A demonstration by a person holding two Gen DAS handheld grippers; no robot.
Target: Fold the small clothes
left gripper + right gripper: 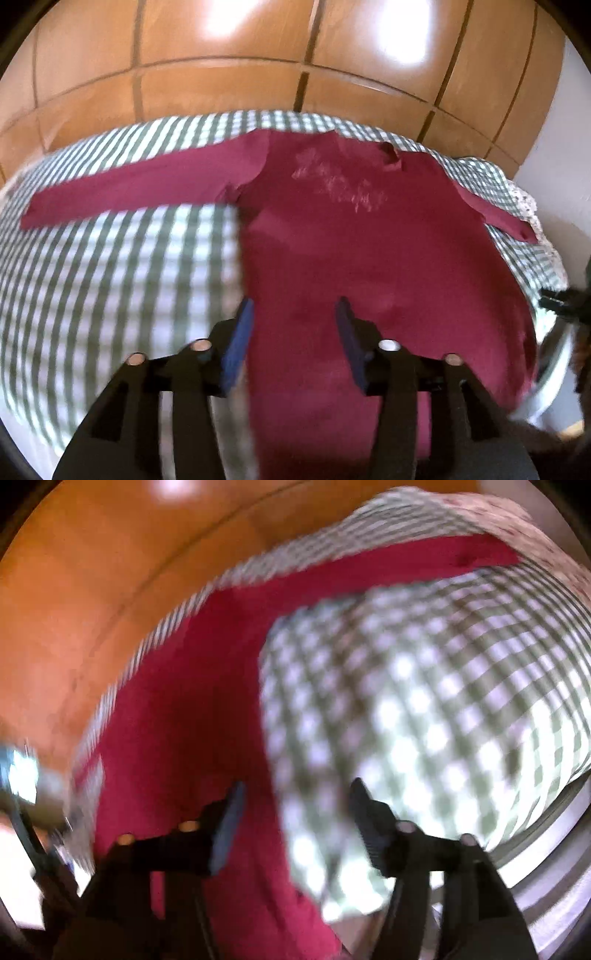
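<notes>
Maroon long-sleeved shirt (pixel 332 229) spread flat on checked tablecloth (pixel 110 277), sleeves out. Left gripper (pixel 295 314) above its hem, fingers spread, empty. Right gripper (pixel 295 794) at shirt's edge, fingers spread, empty.

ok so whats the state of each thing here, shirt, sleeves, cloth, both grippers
red shirt: spread flat on the cloth, not yet folded
left sleeve: stretched straight out to the side
right sleeve: out at an angle, reaching the cloth's edge
checked cloth: laid flat under the shirt
left gripper: open, nothing between its fingers
right gripper: open, holding nothing, view blurred
</notes>
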